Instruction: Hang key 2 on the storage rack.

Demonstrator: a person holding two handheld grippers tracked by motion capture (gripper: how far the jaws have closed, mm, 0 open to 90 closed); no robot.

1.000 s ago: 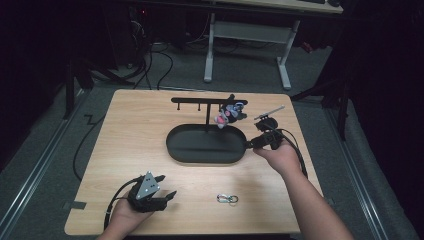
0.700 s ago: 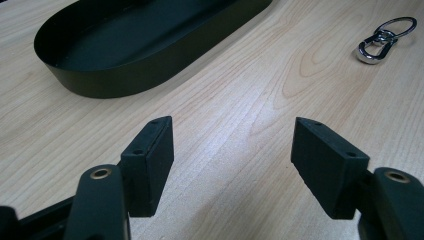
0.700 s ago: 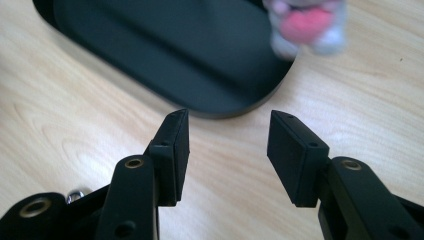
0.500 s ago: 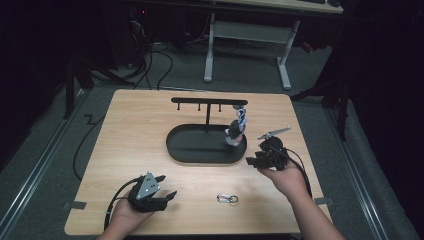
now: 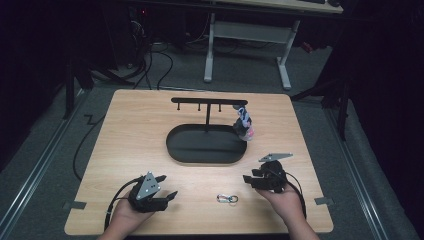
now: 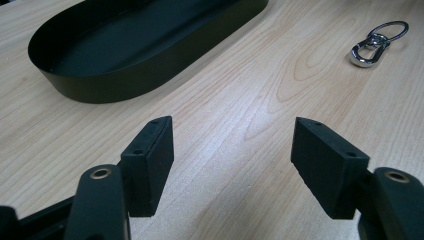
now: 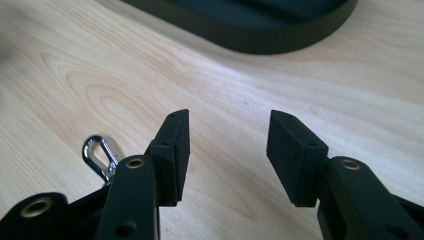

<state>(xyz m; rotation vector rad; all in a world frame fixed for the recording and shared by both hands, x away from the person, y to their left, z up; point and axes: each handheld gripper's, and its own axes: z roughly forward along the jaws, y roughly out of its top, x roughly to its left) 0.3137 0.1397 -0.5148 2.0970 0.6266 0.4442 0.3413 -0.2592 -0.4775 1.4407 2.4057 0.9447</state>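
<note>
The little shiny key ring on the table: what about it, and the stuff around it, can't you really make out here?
- key ring: too small in the high view; its lower end is hidden behind the right gripper's jaw in the right gripper view.
- colourful charm hanging on the stand: too small to identify, high view.
- tray: far end cut off by the top edge, left gripper view.

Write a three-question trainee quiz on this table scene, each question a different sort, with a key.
1. True or false: the right gripper holds the keyring clip.
2. Where is the colourful keychain? A) on the hook rack B) flat in the black oval tray C) beside the left gripper
3. Fill in: the clip lies on the wooden ____, between the grippers.

Key: 1 false, its jaws are open and empty; 2 A; 3 table.
</note>
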